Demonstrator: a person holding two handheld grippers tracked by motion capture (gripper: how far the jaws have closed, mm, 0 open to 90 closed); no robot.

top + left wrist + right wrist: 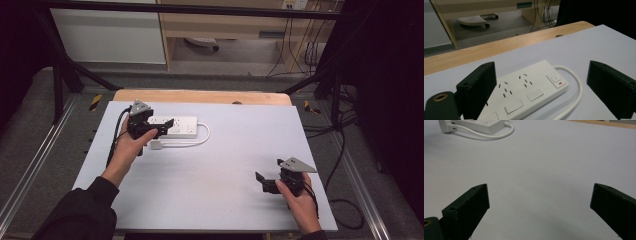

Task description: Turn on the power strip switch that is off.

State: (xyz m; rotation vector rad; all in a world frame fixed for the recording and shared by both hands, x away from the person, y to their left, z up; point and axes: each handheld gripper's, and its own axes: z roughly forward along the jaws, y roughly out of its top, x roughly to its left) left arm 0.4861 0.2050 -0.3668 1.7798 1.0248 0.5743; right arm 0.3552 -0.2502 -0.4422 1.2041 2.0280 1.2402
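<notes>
Power strip sits on the far left part of the white table, its long axis running left to right, and my left gripper is right at its near-left end. In the left gripper view the jaws stand wide apart with the strip's body lying between and just ahead of them, sockets and switch facing up. I judge that hand to be the one for any grasp. My right gripper hovers over bare table well apart from the strip, jaws also spread, holding nothing. The white cable loops from the strip's right end back along its near side to the plug, close under my left jaws; I would watch that I don't snag it.
</notes>
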